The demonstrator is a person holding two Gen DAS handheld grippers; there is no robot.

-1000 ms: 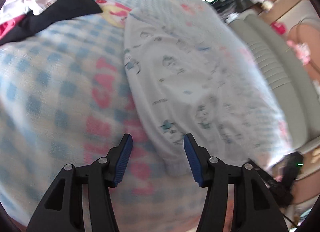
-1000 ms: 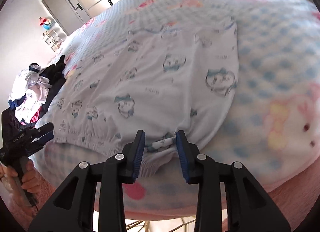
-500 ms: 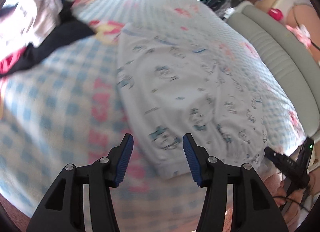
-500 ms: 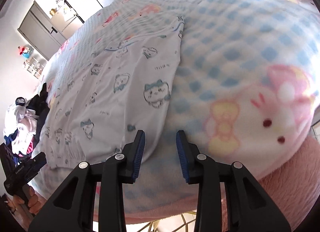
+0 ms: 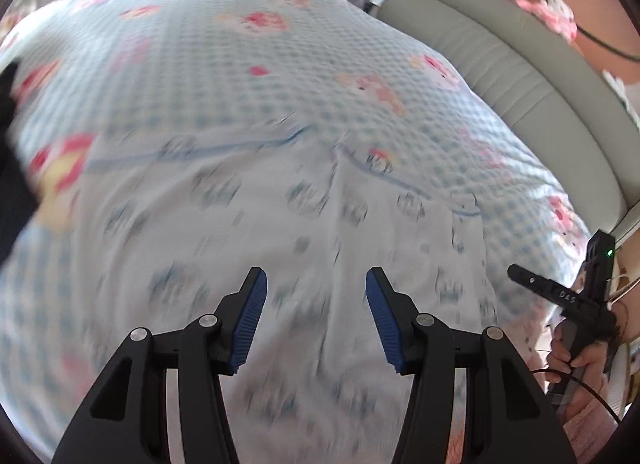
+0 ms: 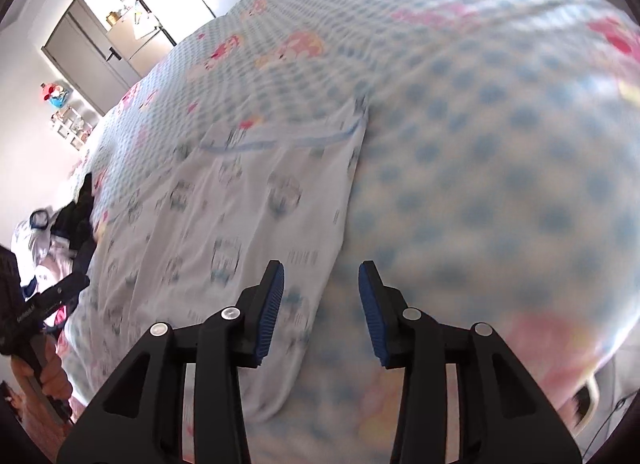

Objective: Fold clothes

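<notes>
Both grippers moved over garment (image 5: 248, 224), spread, empty; only R view shows clothes pile (image 6: 48, 232)

Thin matt cloth garment (image 5: 248, 224) lies on a textured, waffle-weave checked blanket (image 5: 240, 76).

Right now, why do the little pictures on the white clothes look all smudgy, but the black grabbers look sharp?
Left wrist view: the white printed garment is smeared by motion blur, while the black left gripper stays crisp, since the camera rides on it. Right wrist view: the blue-checked blanket blurs likewise around the sharp right gripper; the doorway glares white.
</notes>
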